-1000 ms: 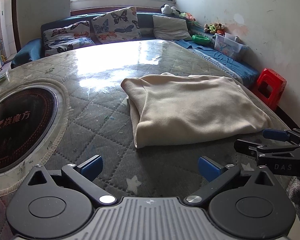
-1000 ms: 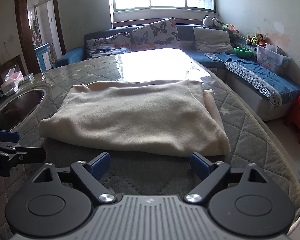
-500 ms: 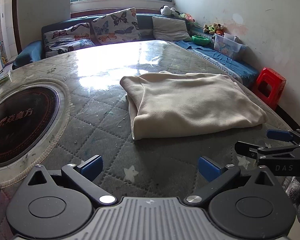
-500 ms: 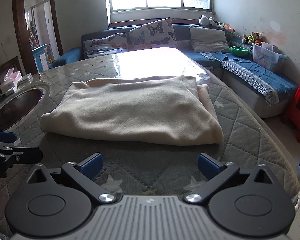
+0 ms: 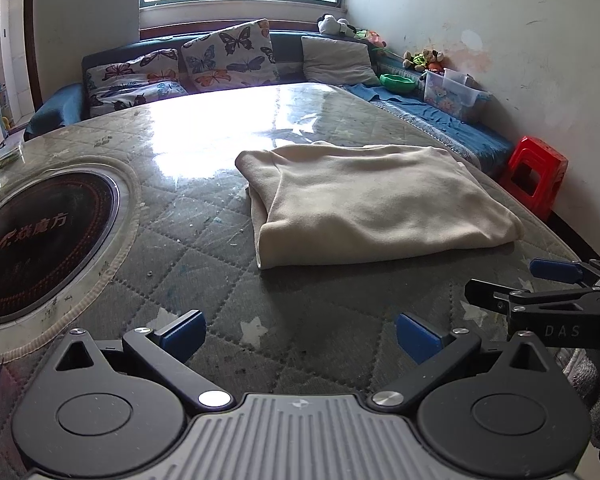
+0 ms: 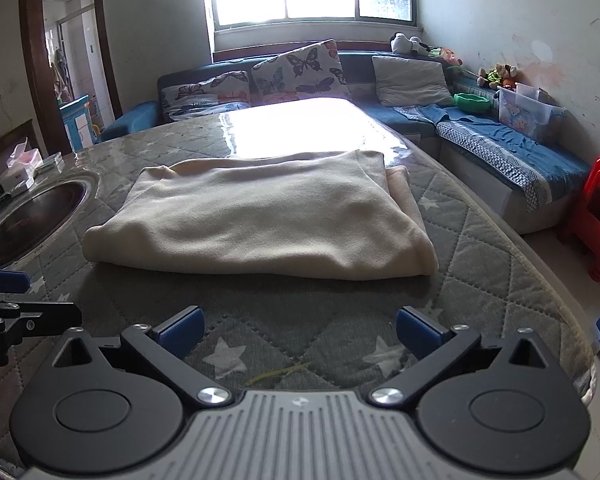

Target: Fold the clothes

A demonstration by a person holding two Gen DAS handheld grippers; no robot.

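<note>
Over on the far left, the round black induction hob (image 5: 40, 240) sits sunk into the quilted grey worktop (image 5: 204, 248), its glossy cover throwing back the window glare. Moving across, the left tongs (image 5: 298, 330) hang low over bare quilting near the front edge, blue pads spread wide apart, nothing between them. Just beyond them, towards the middle and right of the worktop, lies the cream sweater (image 5: 372, 208), folded into a thick, tidy rectangle, flat on the surface and touched by neither tool. From the other camera, that same sweater (image 6: 260, 220) lies straight ahead, with a narrower cream layer peeking out along its right side. The right tongs (image 6: 300, 330) are also spread as wide as they go, empty, over the star-printed quilting short of the sweater's near fold. In the left camera they show from the side at the right edge (image 5: 516, 284). Further right, off the worktop, a blue-covered sofa (image 6: 500, 148) runs along the wall, and a red plastic stool (image 6: 598, 208) stands on the floor at the far right.
</note>
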